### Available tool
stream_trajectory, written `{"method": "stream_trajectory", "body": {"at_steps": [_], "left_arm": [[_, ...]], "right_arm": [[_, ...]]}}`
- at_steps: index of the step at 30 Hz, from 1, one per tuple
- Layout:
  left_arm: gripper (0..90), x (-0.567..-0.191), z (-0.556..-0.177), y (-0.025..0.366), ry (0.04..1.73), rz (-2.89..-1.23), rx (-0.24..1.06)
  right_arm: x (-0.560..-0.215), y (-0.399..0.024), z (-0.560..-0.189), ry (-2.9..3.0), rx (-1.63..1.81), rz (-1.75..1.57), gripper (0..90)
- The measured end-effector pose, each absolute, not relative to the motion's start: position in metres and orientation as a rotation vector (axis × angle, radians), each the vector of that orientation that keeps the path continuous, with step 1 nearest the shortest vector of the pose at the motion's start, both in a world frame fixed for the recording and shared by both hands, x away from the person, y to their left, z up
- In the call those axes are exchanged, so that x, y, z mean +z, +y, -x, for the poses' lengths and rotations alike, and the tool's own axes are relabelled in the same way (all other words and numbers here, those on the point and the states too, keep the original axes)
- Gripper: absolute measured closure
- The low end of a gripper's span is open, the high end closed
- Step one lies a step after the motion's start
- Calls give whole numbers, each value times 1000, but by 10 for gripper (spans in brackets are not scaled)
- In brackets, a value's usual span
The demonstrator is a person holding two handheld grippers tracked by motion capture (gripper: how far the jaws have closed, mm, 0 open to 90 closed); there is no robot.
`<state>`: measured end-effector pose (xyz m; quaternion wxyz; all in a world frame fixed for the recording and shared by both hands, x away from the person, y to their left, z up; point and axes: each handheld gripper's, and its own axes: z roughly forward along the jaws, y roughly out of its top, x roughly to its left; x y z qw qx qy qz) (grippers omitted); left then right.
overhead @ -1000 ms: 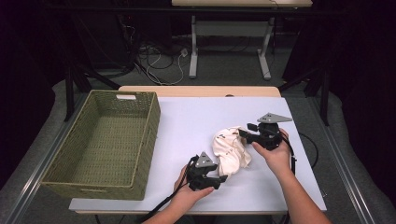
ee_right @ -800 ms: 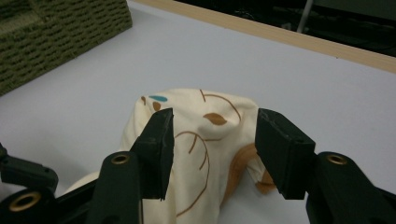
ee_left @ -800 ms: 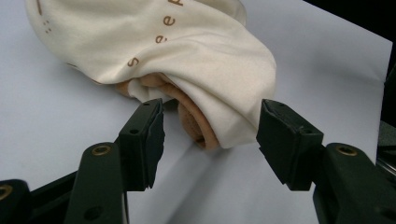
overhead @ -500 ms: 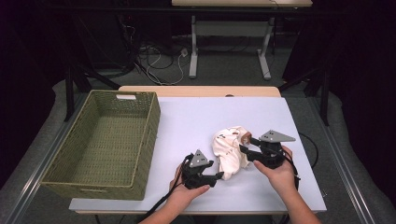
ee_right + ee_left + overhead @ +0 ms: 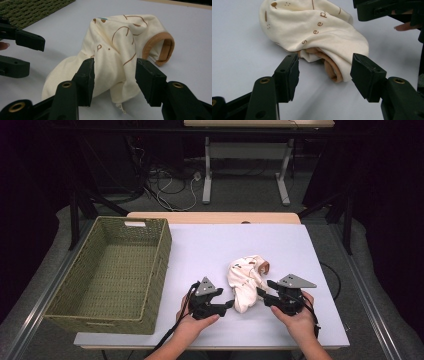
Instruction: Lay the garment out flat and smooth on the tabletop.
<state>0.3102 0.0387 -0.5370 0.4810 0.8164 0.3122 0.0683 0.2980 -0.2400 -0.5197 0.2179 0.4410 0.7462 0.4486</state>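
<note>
The right gripper (image 5: 264, 293) has been brought down to the cream baby shirt (image 5: 244, 281), crumpled on the white table (image 5: 200, 250) near the woven basket (image 5: 117, 272). Both grippers, the left gripper (image 5: 226, 305) too, are held half open around its edges, nothing pinched yet. A two-sided grab looks ready to be made.

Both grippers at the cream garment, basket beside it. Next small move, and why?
Probably close the left gripper on the cloth's near edge. Its jaws stand open around the folded tan-trimmed hem of the garment, not pressing it. The right gripper also straddles a fold, open. The green basket sits to the left, so a grip comes before any lift.
</note>
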Motion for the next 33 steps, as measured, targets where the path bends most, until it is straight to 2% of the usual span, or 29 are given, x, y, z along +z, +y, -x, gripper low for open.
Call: {"method": "stream_trajectory", "body": {"at_steps": [16, 20, 27, 33], "left_arm": [[393, -537, -313, 44, 795, -1966, 175], [393, -538, -314, 44, 796, -1969, 178], [391, -538, -313, 44, 792, -1976, 174], [391, -540, -314, 43, 793, -1978, 170]], "right_arm": [[-556, -253, -310, 2135, 1150, -1373, 516], [-559, -254, -312, 2158, 1158, -1393, 609], [-554, -251, -313, 2170, 1134, -1336, 879], [-541, -255, -310, 2171, 1195, -1300, 895]]}}
